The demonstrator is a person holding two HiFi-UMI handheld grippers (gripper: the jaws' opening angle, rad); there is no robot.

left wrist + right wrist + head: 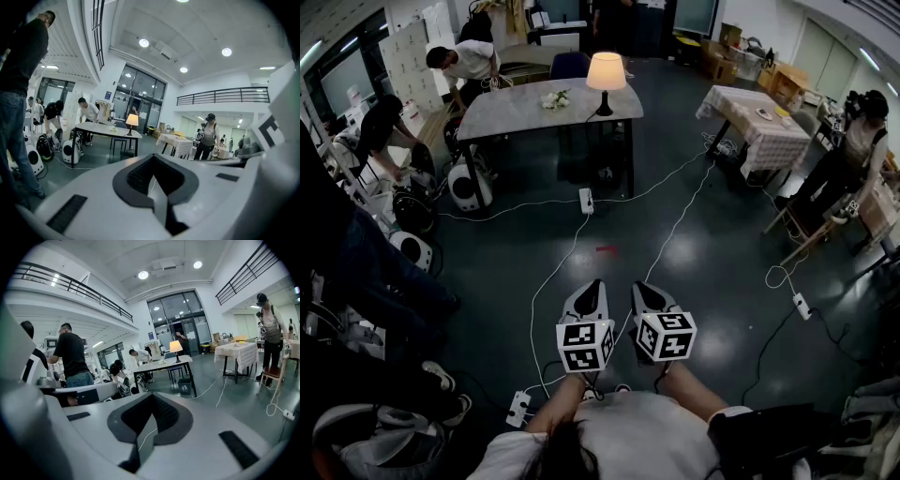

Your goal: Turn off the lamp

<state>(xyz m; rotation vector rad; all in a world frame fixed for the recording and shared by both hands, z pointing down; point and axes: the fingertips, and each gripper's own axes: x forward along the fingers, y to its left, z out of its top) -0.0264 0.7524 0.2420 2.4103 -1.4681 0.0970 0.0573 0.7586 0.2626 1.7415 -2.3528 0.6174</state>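
The lamp (606, 80), lit, with a cream shade and a dark base, stands on the grey table (511, 111) far across the room. It also shows small in the left gripper view as the lamp (132, 121) and in the right gripper view as the lamp (176, 347). My left gripper (592, 286) and right gripper (640, 287) are held side by side close to the person's body, both pointing toward the table and well short of it. Each gripper, left (153, 161) and right (150, 401), has its jaws together with nothing between them.
White cables run over the dark floor to a power strip (586, 200) in front of the table. A cloth-covered table (741, 105) stands at the right, with a person (853, 150) and a chair beyond it. People and white machines (470, 186) crowd the left side.
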